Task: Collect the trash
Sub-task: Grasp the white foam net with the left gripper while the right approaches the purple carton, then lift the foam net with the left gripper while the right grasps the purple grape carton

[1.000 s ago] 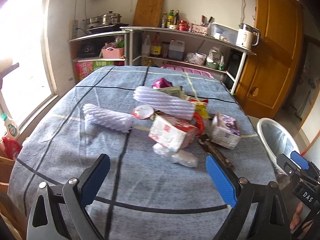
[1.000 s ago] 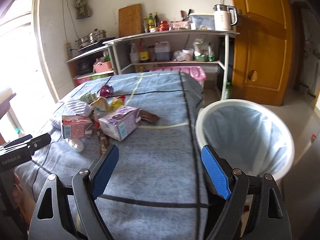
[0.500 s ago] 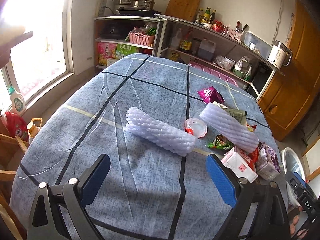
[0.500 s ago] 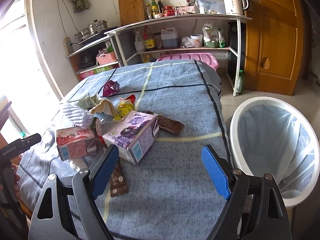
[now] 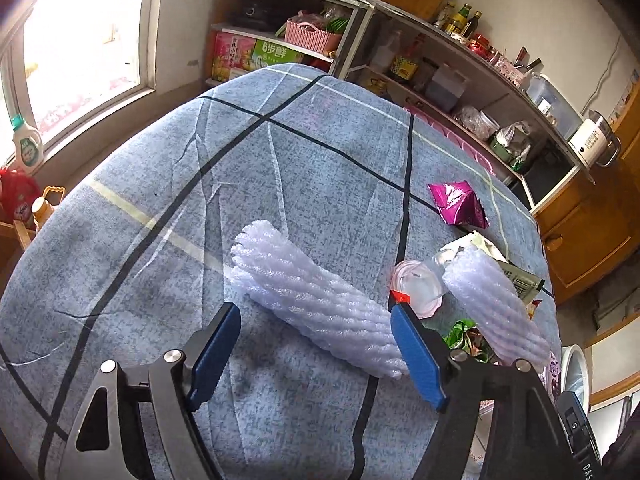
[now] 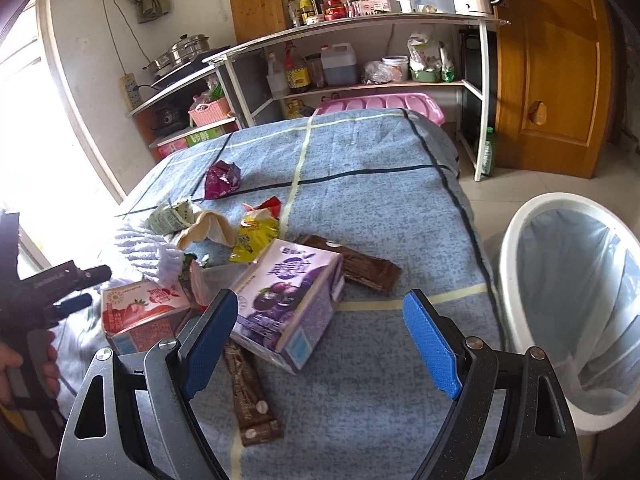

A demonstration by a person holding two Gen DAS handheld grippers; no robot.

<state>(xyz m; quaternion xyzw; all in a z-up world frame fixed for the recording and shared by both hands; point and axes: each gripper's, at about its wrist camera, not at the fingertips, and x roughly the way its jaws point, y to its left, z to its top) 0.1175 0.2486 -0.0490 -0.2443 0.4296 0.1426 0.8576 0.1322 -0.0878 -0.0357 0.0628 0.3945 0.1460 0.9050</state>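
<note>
left gripper (image 5: 316, 344) hovers low over the blue tablecloth (image 5: 280, 152), jaws closing around the near white foam sleeve (image 5: 316, 312), pads not yet pressing it. right gripper (image 6: 320, 340) hangs spread wide, gripping nothing, above the purple carton (image 6: 292, 304). the lined bin (image 6: 576, 308) stands beside the table.

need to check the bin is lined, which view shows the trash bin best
The right wrist view: the white trash bin stands beside the table, open, liner visible inside. The left wrist view catches only a sliver of its rim at the right edge.
</note>
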